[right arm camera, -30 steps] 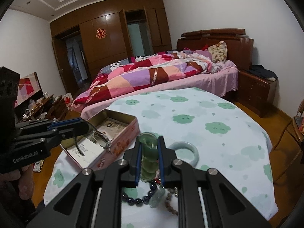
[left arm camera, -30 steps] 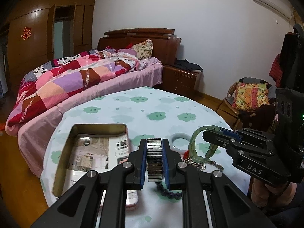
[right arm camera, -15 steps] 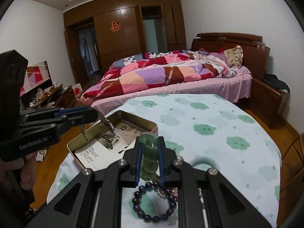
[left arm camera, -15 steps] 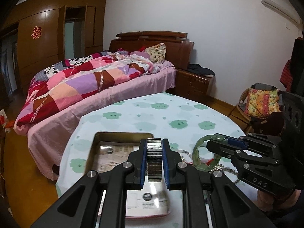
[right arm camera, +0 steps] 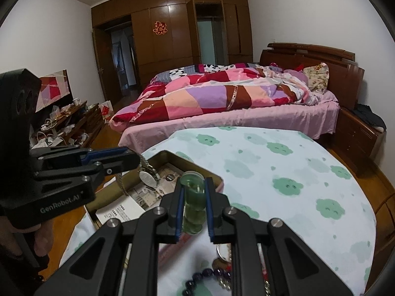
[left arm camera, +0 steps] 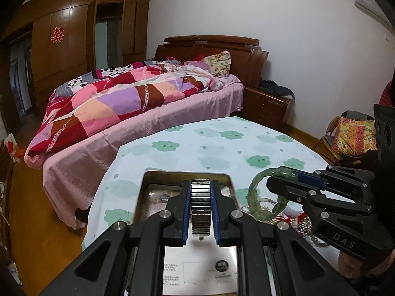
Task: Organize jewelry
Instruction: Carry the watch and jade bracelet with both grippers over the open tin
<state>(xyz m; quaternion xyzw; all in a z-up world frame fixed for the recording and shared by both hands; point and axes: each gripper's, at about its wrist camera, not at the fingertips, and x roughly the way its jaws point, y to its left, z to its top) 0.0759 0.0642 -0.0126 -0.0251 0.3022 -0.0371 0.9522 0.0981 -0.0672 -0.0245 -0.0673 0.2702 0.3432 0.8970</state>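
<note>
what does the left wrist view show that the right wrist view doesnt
Only the left wrist view shows the chair with a patterned cushion, the air conditioner, and the green bangle's full ring.

Only the right wrist view shows the cluttered low cabinet, the purple bead bracelet, and the watch's face.

Both share the open tin box, the cloud-print tablecloth, the bed, the left gripper shut on the metal watch, and the right gripper shut on the bangle.
</note>
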